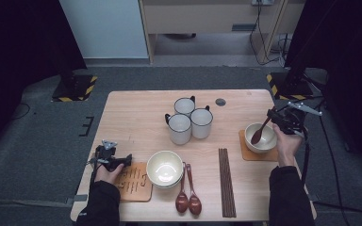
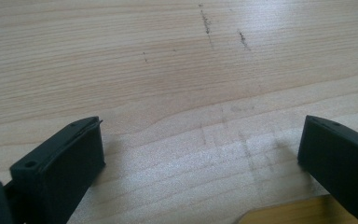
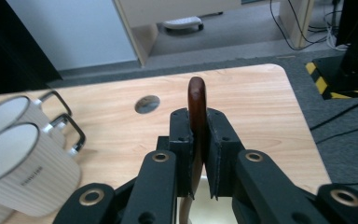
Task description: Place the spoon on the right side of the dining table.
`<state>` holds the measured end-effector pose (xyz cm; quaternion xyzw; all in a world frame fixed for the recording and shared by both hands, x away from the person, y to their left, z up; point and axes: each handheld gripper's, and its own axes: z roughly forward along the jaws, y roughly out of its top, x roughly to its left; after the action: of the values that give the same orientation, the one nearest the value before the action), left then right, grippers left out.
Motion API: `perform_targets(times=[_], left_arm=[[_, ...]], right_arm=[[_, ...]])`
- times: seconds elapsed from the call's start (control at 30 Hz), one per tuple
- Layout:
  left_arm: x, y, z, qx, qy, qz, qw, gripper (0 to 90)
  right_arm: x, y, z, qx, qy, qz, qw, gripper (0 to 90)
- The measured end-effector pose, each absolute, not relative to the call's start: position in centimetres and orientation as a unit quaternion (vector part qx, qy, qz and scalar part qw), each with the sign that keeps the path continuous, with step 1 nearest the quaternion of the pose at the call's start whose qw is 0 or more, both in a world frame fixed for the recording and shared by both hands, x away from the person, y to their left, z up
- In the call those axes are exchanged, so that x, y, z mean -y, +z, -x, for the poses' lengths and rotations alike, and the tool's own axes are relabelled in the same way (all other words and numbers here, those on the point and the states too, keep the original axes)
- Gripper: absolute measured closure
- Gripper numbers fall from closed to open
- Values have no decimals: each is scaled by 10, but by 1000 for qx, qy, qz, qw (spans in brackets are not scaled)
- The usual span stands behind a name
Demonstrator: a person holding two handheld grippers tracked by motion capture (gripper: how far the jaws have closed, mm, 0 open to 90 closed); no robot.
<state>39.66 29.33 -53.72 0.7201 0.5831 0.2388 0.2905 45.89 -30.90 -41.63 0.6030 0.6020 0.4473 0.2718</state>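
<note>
My right gripper [image 1: 272, 116] [image 3: 198, 140] is shut on the handle of a brown wooden spoon [image 1: 260, 132] [image 3: 196, 100]. The spoon slants down, and its scoop lies inside a cream bowl [image 1: 266, 143] that sits on a wooden coaster [image 1: 245, 153] at the table's right. At the left of the table, my left gripper [image 1: 128, 160] [image 2: 200, 126] rests low with its jaws wide open over bare wood and nothing between them. Just below it lies a slotted wooden coaster [image 1: 133, 182] [image 2: 289, 214].
Three white mugs [image 1: 188, 120] [image 3: 14, 158] cluster at the table's middle back. A stack of cream bowls [image 1: 164, 168] sits near the front, with two brown spoons [image 1: 188, 197] and several dark chopsticks [image 1: 226, 181] to its right. A round hole [image 1: 220, 101] [image 3: 147, 104] is in the tabletop.
</note>
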Motion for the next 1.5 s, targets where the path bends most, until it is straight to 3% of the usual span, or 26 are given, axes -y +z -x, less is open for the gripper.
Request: perform_targets(times=[0.87,1.5], left_arm=[[-293,-537,-397,-583,239,-720,291,0],[-293,-537,-397,-583,239,-720,291,0]], right_arm=[[311,-416,-457,-622,409,-602,289,768],[321,-432,-453,-644,372,-598,299,646]])
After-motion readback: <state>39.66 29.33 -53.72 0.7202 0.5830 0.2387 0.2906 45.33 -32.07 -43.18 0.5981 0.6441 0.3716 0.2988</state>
